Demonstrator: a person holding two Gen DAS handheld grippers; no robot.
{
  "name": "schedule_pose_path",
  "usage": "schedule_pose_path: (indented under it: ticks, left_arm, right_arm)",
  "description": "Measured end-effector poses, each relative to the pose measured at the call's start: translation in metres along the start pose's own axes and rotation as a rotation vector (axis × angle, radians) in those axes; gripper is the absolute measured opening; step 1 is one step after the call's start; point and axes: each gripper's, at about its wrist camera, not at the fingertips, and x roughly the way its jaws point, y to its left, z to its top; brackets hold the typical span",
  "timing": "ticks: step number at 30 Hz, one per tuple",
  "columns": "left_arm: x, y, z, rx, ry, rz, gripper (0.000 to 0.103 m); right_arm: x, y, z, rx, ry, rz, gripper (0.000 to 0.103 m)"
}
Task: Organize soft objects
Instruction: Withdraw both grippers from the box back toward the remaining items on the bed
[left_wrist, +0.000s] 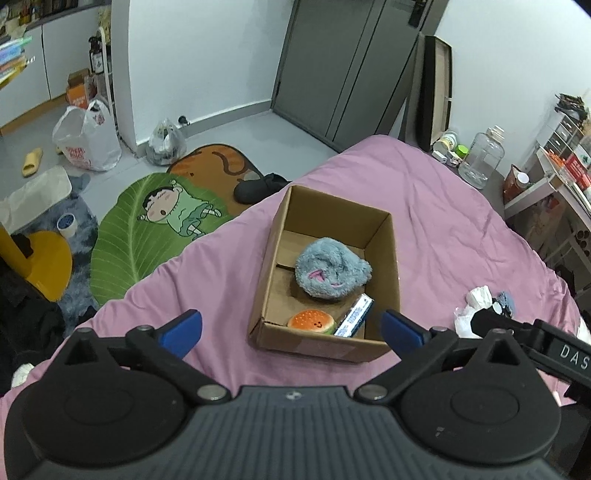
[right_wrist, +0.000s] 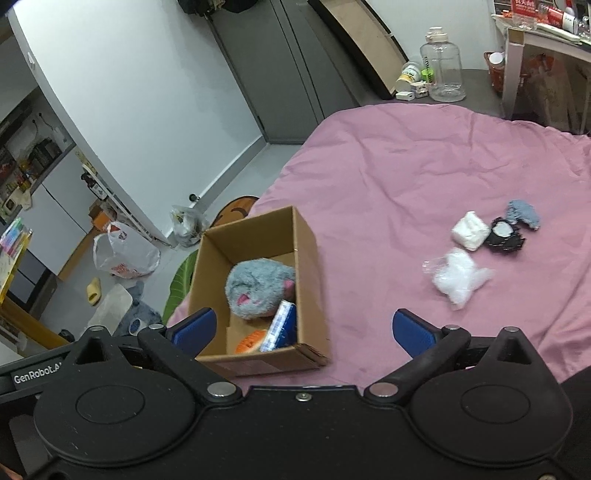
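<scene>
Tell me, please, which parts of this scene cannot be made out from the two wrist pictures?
- Burger toy: in the right wrist view, mostly hidden behind the cardboard box front wall and the blue-and-white packet.
- Loose items on the pink bedspread: in the left wrist view, the white bundle is partly covered by the other gripper's arm.
- Clear plastic bag: blurred; contents unreadable.
- Packet print: too small.

Matt cardboard box (left_wrist: 382, 254) holds a fuzzy plush (left_wrist: 330, 271) on wrinkled cloth sheet (left_wrist: 443, 206).
</scene>
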Motion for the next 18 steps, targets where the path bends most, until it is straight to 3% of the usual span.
schedule_pose_path:
  ticks: [5,18]
  left_arm:
    - [-0.012,-0.003,-0.006,-0.025,-0.023,-0.018,0.103]
    - [-0.039,-0.027,-0.016,0.024,-0.069,-0.053,0.103]
  right_arm:
    - [-0.019,-0.009,-0.001,-0.003,-0.016,-0.023,0.103]
    - [-0.055,-0.017,-0.003,-0.029,-0.080,-0.062,0.103]
